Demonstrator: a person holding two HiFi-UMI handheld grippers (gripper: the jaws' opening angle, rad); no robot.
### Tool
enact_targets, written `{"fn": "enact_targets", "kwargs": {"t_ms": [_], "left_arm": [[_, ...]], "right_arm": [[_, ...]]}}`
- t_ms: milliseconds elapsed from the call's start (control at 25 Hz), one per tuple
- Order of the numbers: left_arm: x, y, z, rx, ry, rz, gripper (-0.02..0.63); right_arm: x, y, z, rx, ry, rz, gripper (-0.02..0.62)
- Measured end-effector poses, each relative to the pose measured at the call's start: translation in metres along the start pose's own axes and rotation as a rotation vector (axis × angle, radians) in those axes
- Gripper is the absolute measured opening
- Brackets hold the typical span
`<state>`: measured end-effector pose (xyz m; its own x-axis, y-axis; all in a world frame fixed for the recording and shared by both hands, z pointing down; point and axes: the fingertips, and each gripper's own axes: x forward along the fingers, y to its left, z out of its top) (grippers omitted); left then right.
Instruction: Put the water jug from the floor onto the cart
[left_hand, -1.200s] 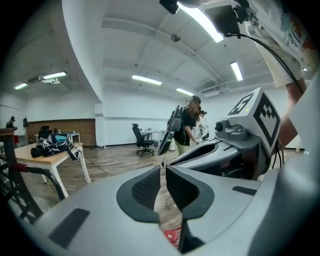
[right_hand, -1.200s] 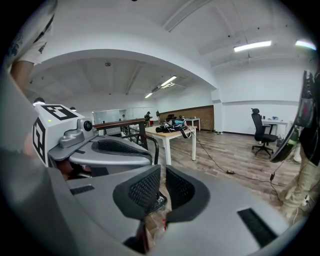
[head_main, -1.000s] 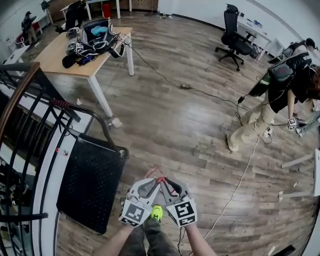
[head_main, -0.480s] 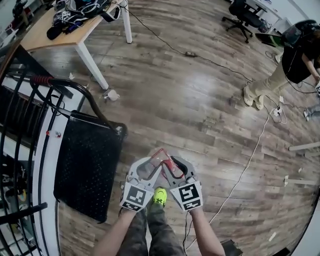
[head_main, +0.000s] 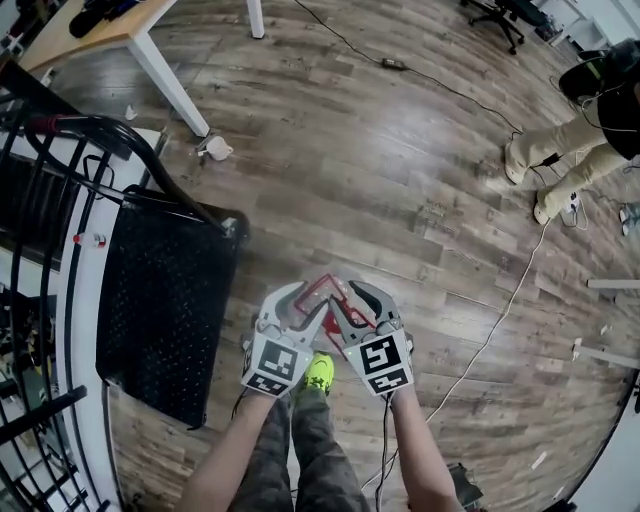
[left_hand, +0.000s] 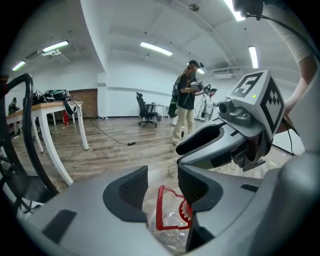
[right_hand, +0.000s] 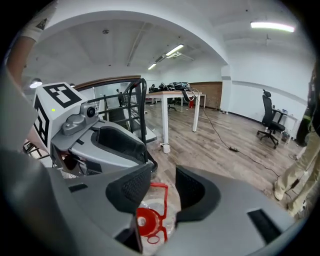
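The water jug stands on the wood floor by my feet: clear plastic, with a red carry handle and a red cap. My left gripper and right gripper hang side by side just above its top. Both pairs of jaws have just been opening and now stand open. The red handle shows below the gap of each, and no pad presses on it. The cart, a black platform with a black push handle, sits on the floor just left of the jug.
A dark metal railing runs along the far left beside the cart. A table leg and a small white object lie behind it. A white cable crosses the floor at right, where a person stands.
Both grippers have dropped toward the floor, onto the jug's top, and their jaws have spread apart from nearly shut. The head view has tilted further down.
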<state>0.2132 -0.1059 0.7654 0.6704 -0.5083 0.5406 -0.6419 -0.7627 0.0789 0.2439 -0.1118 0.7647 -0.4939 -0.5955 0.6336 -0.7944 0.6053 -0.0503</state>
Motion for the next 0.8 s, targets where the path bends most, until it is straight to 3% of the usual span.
{"fn": "enact_targets", "kwargs": {"t_ms": [400, 800], "left_arm": [[0.049, 0.012, -0.069, -0.041, 0.103, -0.007, 0.167], [0.079, 0.015, -0.102, -0.089, 0.174, -0.037, 0.167]], "right_arm": [[0.06, -0.009, -0.059, -0.066, 0.131, 0.051, 0.141], [0.092, -0.018, -0.091, -0.06, 0.21, 0.095, 0.141]]}}
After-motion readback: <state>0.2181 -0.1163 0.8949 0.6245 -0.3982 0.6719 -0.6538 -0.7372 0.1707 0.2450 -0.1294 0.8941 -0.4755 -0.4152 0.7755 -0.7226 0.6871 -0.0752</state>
